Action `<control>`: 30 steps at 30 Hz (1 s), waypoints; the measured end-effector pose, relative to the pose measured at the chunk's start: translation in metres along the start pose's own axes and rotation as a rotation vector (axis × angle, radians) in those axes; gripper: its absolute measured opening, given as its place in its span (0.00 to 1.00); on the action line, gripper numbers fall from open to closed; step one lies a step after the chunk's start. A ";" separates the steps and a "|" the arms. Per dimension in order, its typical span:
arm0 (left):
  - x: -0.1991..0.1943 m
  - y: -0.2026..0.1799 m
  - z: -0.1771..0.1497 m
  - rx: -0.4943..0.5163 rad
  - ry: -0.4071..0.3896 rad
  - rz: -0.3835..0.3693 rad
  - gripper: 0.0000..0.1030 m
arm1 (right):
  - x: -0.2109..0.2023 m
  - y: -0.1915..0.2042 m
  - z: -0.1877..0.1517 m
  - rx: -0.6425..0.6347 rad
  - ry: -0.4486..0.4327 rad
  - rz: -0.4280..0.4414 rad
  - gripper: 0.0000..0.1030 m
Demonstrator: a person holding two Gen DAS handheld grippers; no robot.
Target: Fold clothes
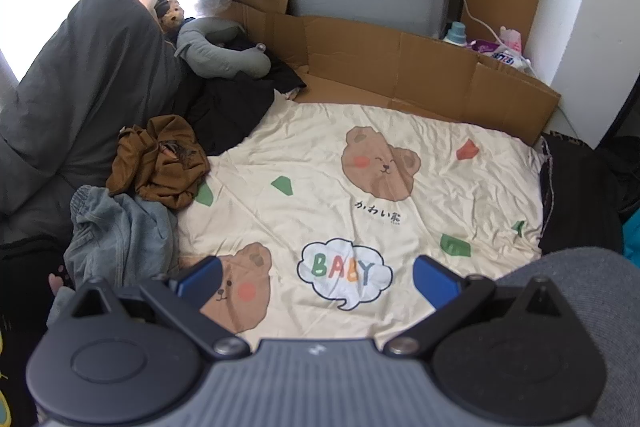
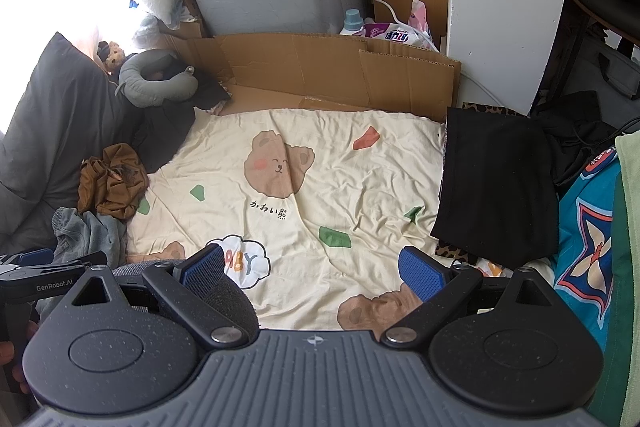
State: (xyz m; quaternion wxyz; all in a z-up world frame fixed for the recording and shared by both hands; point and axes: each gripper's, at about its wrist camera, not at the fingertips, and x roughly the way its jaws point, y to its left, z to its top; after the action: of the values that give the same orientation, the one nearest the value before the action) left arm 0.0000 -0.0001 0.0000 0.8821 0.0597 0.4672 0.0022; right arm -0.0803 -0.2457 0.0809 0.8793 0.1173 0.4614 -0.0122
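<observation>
Your left tool (image 1: 318, 281) spread wide above cream bear-print sheet (image 1: 360, 207), brown garment (image 1: 160, 163) and denim garment (image 1: 120, 231) crumpled at its left edge

The cream bear-print sheet (image 1: 400, 155) carries the word "BABY" in coloured letters inside a cloud-shaped speech bubble (image 1: 344, 273). Under the upper bear's head stands a short line of Japanese script (image 1: 379, 209), reading "かわい" and one more character. In the right wrist view, "GenRobot.AI" is printed in white on the left hand-held gripper (image 2: 54, 285). The detergent pouch (image 2: 394, 35) bears large characters, too blurred to read.
</observation>
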 end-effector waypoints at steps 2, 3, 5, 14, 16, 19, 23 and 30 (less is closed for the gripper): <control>0.000 -0.002 0.000 0.003 0.000 0.006 0.99 | 0.000 0.000 0.000 -0.001 0.001 -0.001 0.94; -0.001 -0.003 -0.001 0.005 0.000 0.008 0.99 | 0.000 0.000 0.000 -0.001 0.001 -0.001 0.94; -0.001 -0.004 -0.001 0.008 0.001 0.014 0.99 | -0.001 0.000 0.000 -0.002 0.002 -0.002 0.94; 0.000 -0.002 0.001 0.006 0.000 0.001 0.99 | -0.004 -0.001 0.002 -0.003 0.002 -0.001 0.94; -0.002 -0.003 0.002 0.009 -0.002 0.000 0.99 | -0.001 -0.001 0.000 -0.004 0.003 -0.003 0.94; -0.002 -0.004 0.004 0.010 -0.001 -0.001 0.99 | -0.001 0.000 0.001 -0.003 0.003 -0.004 0.94; -0.001 -0.005 0.001 0.014 -0.005 -0.009 0.99 | -0.001 0.000 0.000 -0.003 0.002 -0.002 0.94; -0.003 -0.005 0.001 0.019 -0.013 -0.007 0.99 | 0.000 0.002 0.001 -0.005 0.002 -0.001 0.94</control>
State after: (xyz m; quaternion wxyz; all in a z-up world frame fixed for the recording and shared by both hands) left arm -0.0012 -0.0051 0.0023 0.8845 0.0664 0.4618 -0.0058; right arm -0.0793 -0.2437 0.0815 0.8791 0.1147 0.4625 -0.0115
